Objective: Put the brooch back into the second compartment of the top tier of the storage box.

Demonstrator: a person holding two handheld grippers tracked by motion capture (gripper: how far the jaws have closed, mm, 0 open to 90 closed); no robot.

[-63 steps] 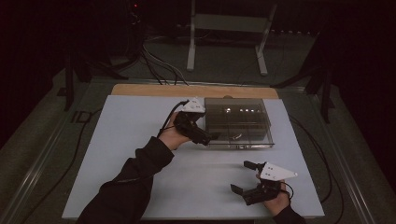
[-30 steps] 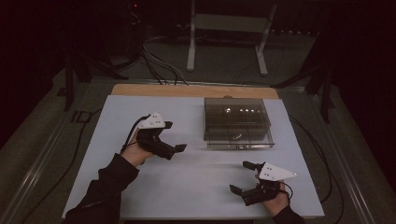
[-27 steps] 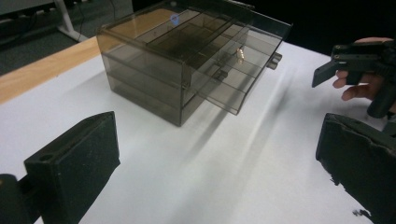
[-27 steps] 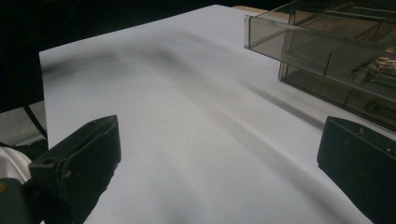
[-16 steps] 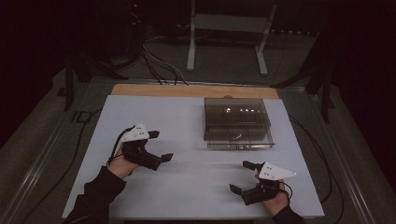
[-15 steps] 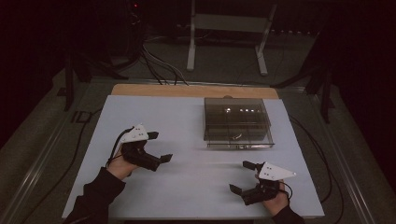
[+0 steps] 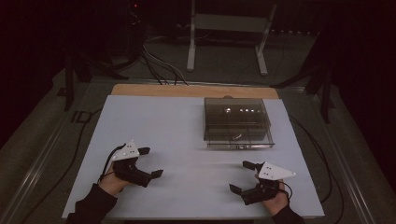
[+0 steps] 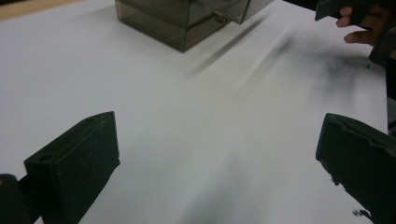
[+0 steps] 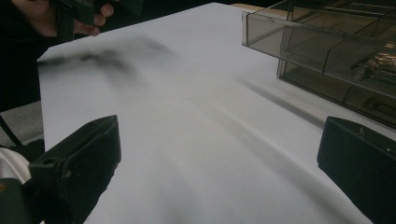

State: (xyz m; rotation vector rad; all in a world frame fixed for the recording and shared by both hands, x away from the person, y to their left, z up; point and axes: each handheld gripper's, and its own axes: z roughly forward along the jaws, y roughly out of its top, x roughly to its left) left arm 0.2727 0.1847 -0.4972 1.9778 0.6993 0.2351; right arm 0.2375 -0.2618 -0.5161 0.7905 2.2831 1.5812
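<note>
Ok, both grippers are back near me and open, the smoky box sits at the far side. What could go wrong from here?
The box's drawer appears to stick out slightly at the front; a reach could bump it, and the clear box may slide on the smooth white table.

Small parts inside look loose; a jolt might shift them.

The dim light makes the tinted walls hard to judge, so the left gripper or right gripper could misjudge depth.

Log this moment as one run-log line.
left gripper: open, empty | right gripper: open, empty | smoked plastic drawer box: on white table, untouched
</note>
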